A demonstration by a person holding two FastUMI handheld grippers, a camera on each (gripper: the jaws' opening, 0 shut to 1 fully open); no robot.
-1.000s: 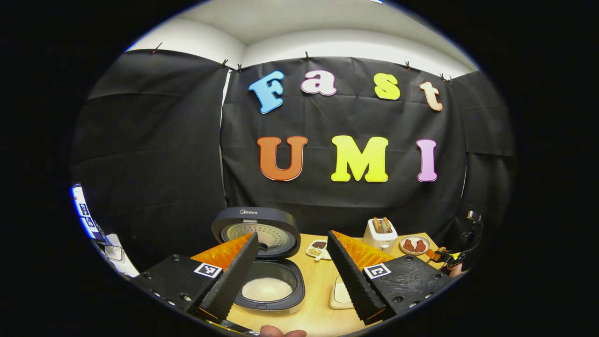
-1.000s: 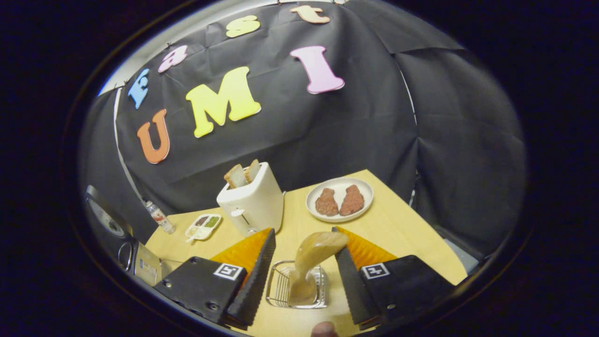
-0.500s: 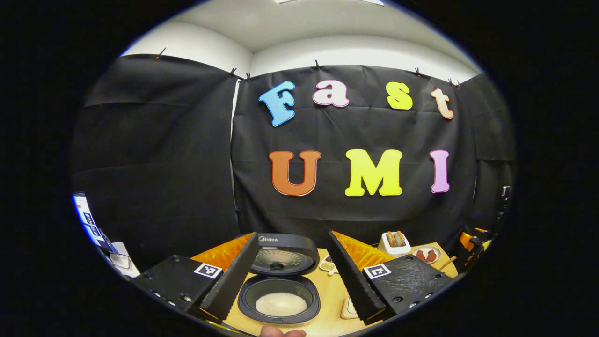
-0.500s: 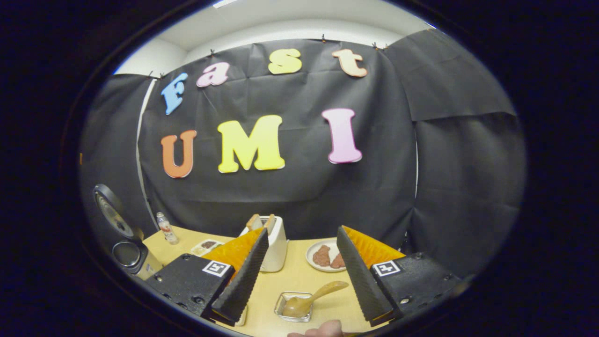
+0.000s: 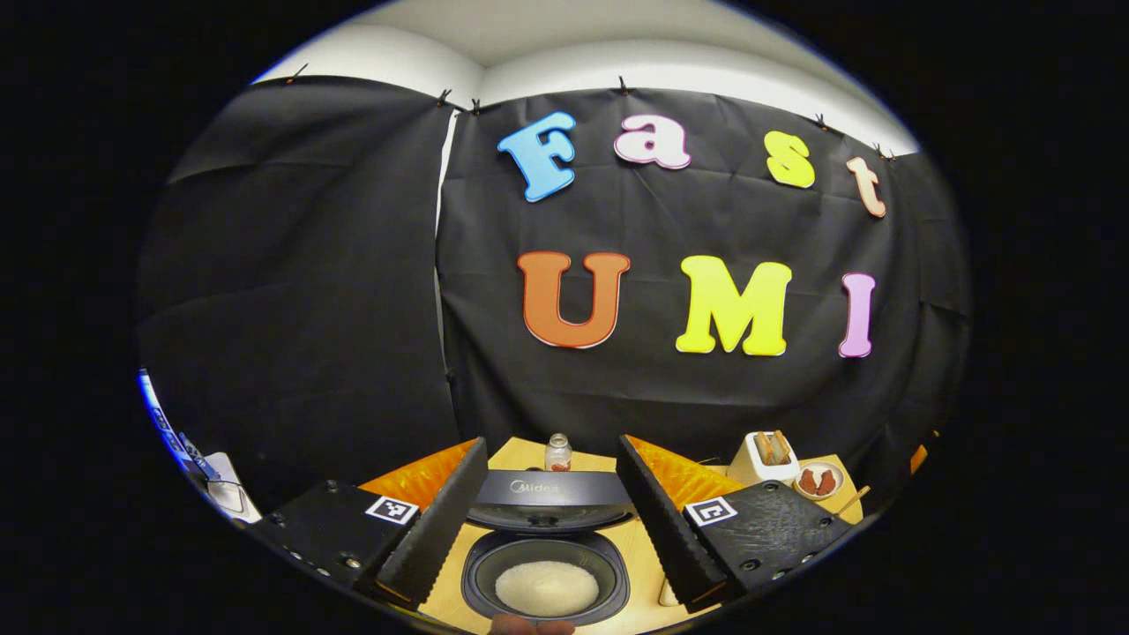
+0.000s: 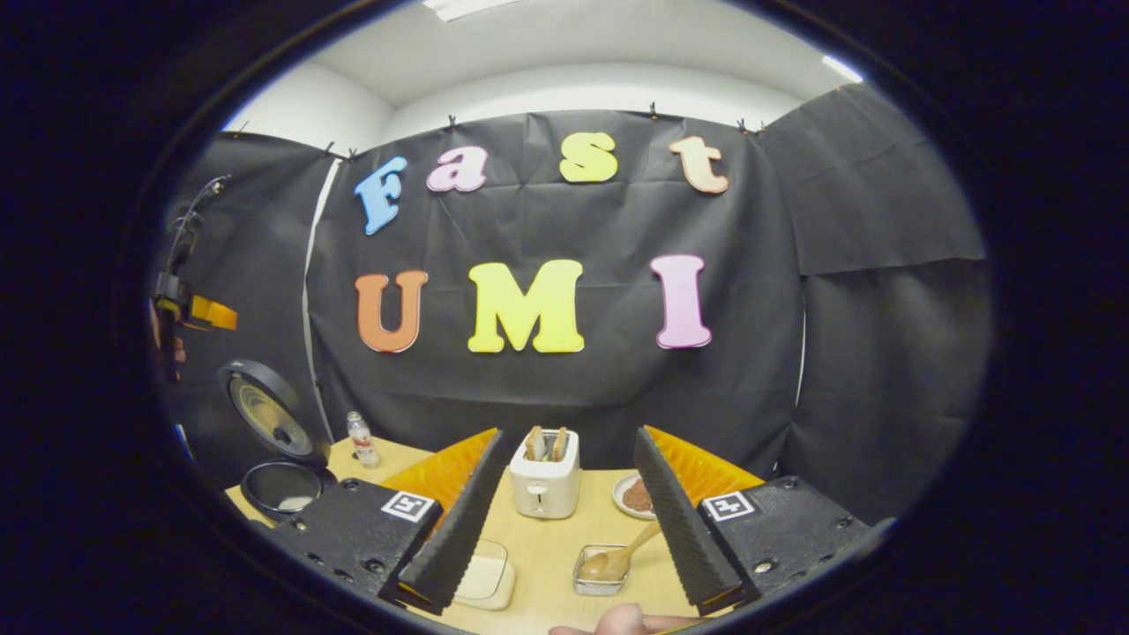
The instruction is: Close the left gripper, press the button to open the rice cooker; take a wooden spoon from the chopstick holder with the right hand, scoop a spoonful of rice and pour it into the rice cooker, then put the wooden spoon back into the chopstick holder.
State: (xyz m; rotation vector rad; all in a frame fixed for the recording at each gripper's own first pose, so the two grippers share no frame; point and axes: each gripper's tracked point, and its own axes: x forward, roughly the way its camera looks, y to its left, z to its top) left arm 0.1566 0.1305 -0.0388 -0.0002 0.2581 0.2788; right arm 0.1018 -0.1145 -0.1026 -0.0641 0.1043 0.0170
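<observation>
The left tool [image 5: 551,520] is hanging above the near edge of the tabletop [image 5: 648,573] with its fingers spread wide and nothing between them. Framed in that gap, the rice cooker [image 5: 547,578] is sitting open, its lid [image 5: 547,496] standing up at the far side and a white mound of rice [image 5: 547,588] lying in the dark inner pot. A small bottle [image 5: 557,451] is standing behind the lid. Far to the right, a white toaster [image 5: 769,459] and a plate [image 5: 818,481] are sitting near the wall.

The right tool [image 6: 564,520] is also standing wide and holding nothing, well back from the things on the tabletop [image 6: 547,551]. Between its fingers, the wooden spoon [image 6: 620,557] is resting in the chopstick holder [image 6: 600,571], bowl down inside the clear holder and handle leaning up to the right. The toaster [image 6: 547,474] with bread in its slots is standing just beyond, and a shallow container of rice [image 6: 483,578] is lying to the left of the holder. At the far left of this view the open rice cooker [image 6: 280,485] is showing its raised lid [image 6: 267,422].
</observation>
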